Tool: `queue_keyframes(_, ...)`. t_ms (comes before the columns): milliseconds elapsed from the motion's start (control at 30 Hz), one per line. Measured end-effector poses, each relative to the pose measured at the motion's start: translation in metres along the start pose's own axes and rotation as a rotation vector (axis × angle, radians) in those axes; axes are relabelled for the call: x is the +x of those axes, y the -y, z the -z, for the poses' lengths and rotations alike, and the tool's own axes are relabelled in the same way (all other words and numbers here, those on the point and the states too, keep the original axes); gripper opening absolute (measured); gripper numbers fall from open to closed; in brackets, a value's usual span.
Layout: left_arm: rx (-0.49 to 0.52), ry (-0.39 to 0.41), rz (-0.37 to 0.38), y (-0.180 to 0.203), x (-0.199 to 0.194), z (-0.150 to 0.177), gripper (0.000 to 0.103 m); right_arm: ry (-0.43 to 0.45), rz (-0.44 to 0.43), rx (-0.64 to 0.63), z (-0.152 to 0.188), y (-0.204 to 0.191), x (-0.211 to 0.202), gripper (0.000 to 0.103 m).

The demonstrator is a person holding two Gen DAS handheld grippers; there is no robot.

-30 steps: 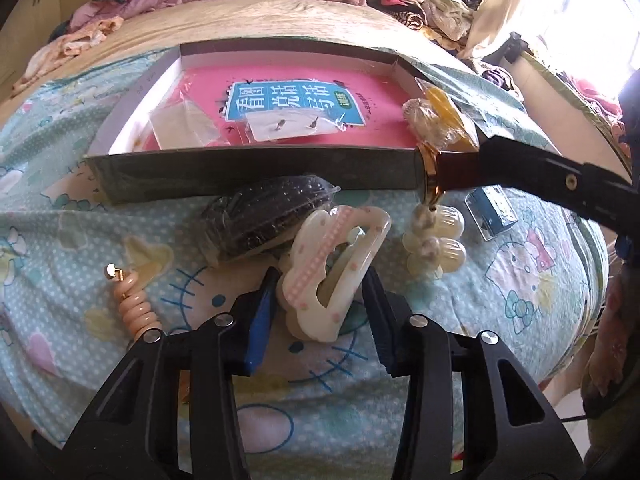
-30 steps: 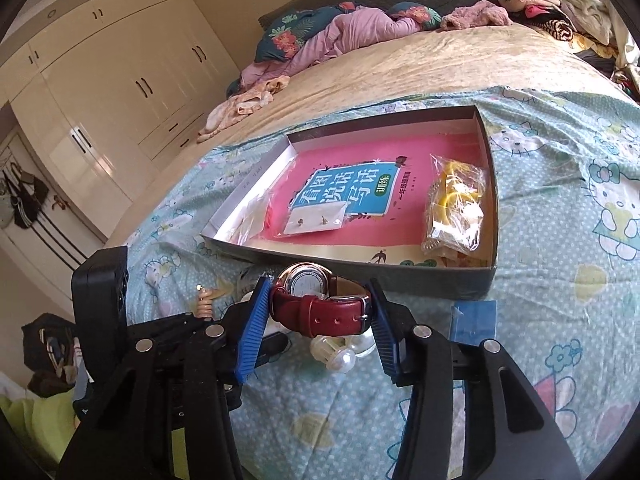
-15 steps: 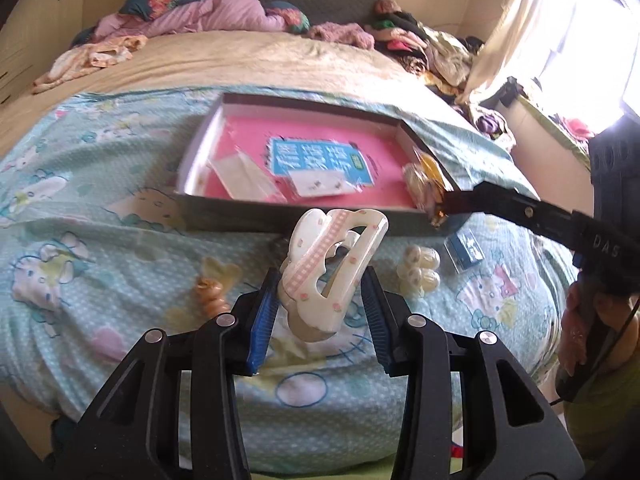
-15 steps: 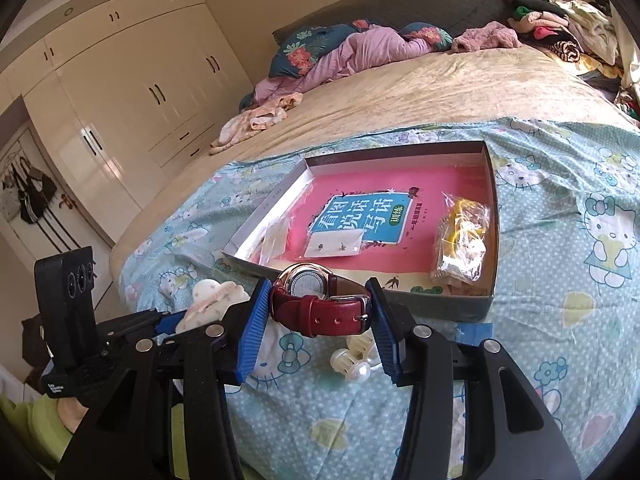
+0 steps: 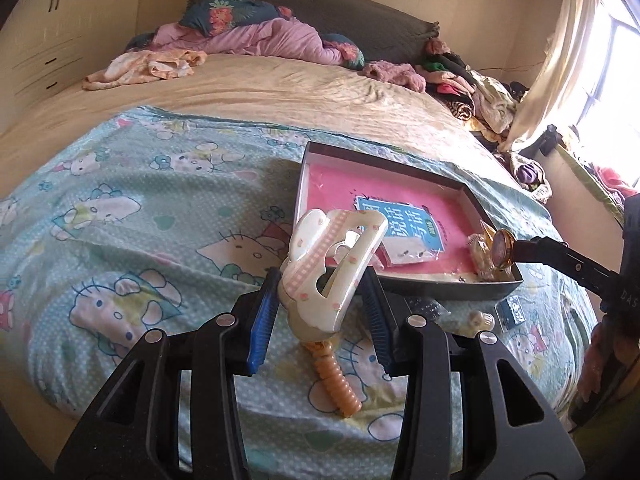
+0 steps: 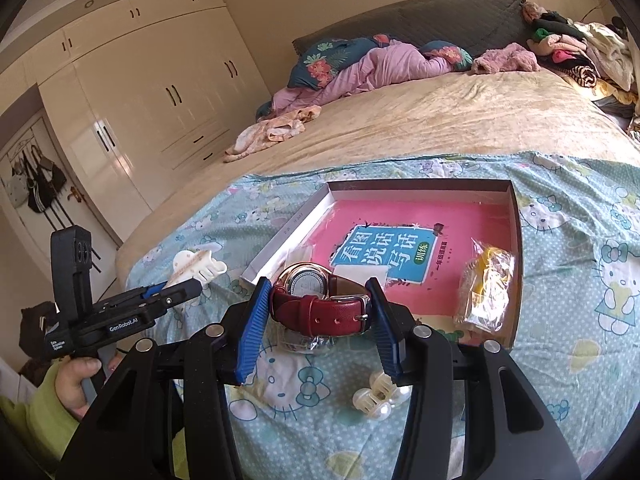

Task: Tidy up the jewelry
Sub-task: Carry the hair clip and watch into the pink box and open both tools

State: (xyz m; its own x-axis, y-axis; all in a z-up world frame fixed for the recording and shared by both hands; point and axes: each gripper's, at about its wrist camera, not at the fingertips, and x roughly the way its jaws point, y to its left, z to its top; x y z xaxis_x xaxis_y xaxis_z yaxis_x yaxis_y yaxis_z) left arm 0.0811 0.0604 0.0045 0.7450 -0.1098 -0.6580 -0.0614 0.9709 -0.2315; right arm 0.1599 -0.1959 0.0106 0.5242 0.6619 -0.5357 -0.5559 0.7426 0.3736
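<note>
My left gripper (image 5: 322, 312) is shut on a cream hair claw clip (image 5: 332, 268) with pink dots, held above the bed, left of the box. It also shows in the right wrist view (image 6: 198, 270). My right gripper (image 6: 320, 320) is shut on a watch (image 6: 320, 304) with a red leather strap, held over the near edge of the shallow box (image 6: 516, 240). The watch also shows in the left wrist view (image 5: 502, 249). The box holds a pink book (image 6: 400, 240), a bag of yellow items (image 6: 486, 284) and a small earring bag (image 5: 408, 254).
On the Hello Kitty sheet (image 5: 120, 240) lie an orange spiral hair tie (image 5: 334, 376), pearl clips (image 6: 378, 398), a dark bagged item (image 5: 426, 308) and a small blue packet (image 5: 512, 312). Clothes pile up at the head of the bed (image 6: 400, 64). Wardrobes (image 6: 140, 100) stand to the left.
My left gripper lifted the hair claw clip off the sheet and drew back to the left. My right gripper rose with the watch, staying near the box's front edge.
</note>
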Motion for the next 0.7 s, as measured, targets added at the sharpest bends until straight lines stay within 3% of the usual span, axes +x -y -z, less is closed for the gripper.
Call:
queue_keyframes(233, -0.026, 0.013, -0.010, -0.008, 0.010, -0.017, 0.033, 0.008, 0.001, -0.010, -0.009, 0.002, 0.010, 0.047)
queue_keyframes(700, -0.001, 0.003, 0.014, 0.016, 0.047, -0.051, 0.033, 0.039, 0.049, 0.042, -0.023, 0.033, 0.019, 0.047)
